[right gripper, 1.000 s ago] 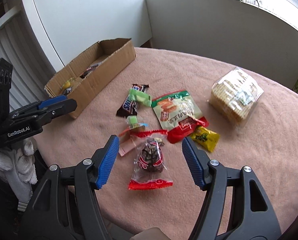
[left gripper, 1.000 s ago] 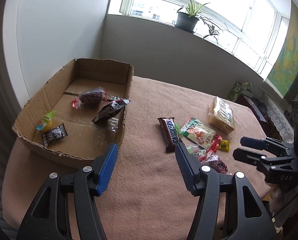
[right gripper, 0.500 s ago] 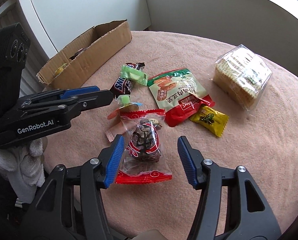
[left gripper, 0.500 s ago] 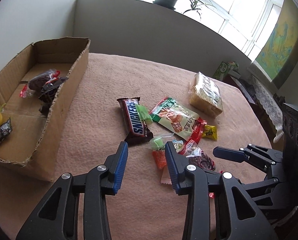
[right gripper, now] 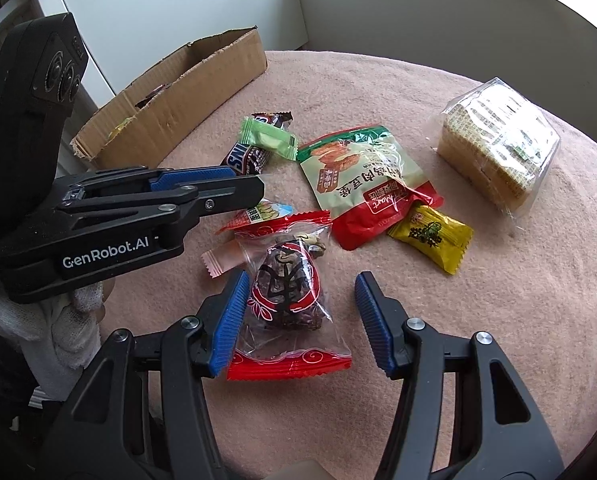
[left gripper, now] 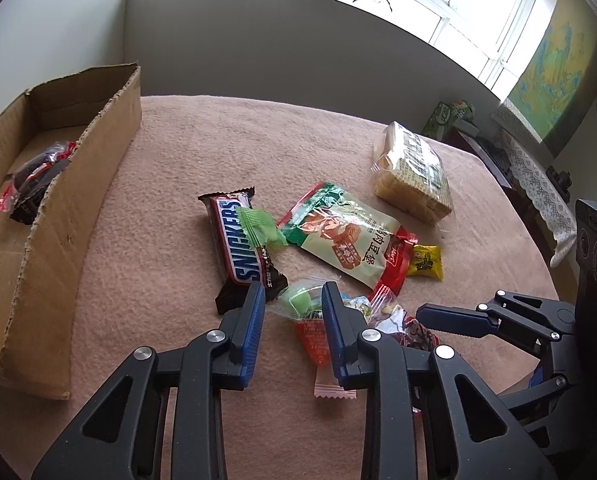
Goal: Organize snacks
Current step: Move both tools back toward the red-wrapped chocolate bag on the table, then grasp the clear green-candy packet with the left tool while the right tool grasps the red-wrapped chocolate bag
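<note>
Between the parted right claw (right gripper: 298,320), date packet (right gripper: 288,292) lengthwise along it, left claw (left gripper: 293,312) narrowly apart over green candy (left gripper: 298,302)

cardboard box (left gripper: 78,216) cut off at left edge, pink sachet (left gripper: 332,386) half hidden

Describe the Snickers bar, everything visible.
The Snickers bar lies flat on the pink tablecloth, unopened, in a glossy brown wrapper with blue lettering and crimped ends. A green candy rests on it. Its near end sits just ahead of the open left gripper, untouched. The cardboard box stands apart, to its left.
</note>
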Tool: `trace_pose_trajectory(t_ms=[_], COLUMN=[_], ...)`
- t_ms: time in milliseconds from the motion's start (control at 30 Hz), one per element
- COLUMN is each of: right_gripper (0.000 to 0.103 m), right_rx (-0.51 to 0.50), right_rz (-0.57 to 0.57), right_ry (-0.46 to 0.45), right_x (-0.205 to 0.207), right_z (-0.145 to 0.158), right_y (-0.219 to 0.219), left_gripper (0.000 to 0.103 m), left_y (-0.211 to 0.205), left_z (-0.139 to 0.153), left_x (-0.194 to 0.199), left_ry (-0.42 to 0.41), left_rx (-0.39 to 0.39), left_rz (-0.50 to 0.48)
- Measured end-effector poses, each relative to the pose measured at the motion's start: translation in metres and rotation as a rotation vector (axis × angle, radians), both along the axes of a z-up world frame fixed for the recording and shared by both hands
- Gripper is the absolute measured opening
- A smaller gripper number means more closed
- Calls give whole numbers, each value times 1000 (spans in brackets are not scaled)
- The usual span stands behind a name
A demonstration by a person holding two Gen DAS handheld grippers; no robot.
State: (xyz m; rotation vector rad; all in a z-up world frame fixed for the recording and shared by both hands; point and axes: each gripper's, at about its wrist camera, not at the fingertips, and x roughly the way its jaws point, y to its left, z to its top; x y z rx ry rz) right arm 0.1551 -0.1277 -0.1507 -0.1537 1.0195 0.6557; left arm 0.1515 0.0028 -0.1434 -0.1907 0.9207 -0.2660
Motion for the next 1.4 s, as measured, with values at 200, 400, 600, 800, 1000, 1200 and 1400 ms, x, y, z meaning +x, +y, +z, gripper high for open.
trace_pose_trajectory(t_ms=[200, 400, 600, 800, 1000, 1200, 1400], right_gripper=[44, 44, 44, 44, 44, 44, 40], right_rx=[-11, -32, -41, -32, -21, -11, 0], right_rz=[2, -16, -46, -55, -53, -59, -77], right_ry=[6, -5, -6, -2, 3, 5, 4], right_x=[0, -1, 3, 7, 9, 9, 7], right_z=[0, 1, 1, 0, -1, -2, 0], right_y=[-3, -10, -22, -30, -30, -33, -39], left_gripper=[26, 25, 25, 25, 25, 23, 23], left_y=[5, 1, -11, -27, -39, -40, -37], left_z=[-3, -2, -3, -7, -7, -8, -7], left_x=[2, 8, 21, 30, 34, 38, 35], left_ry=[18, 32, 51, 54, 36, 25, 18], left_rx=[-39, -38, -10, 55, 129, 149, 134], left_rz=[1, -21, -49, -109, -158, -174, -154])
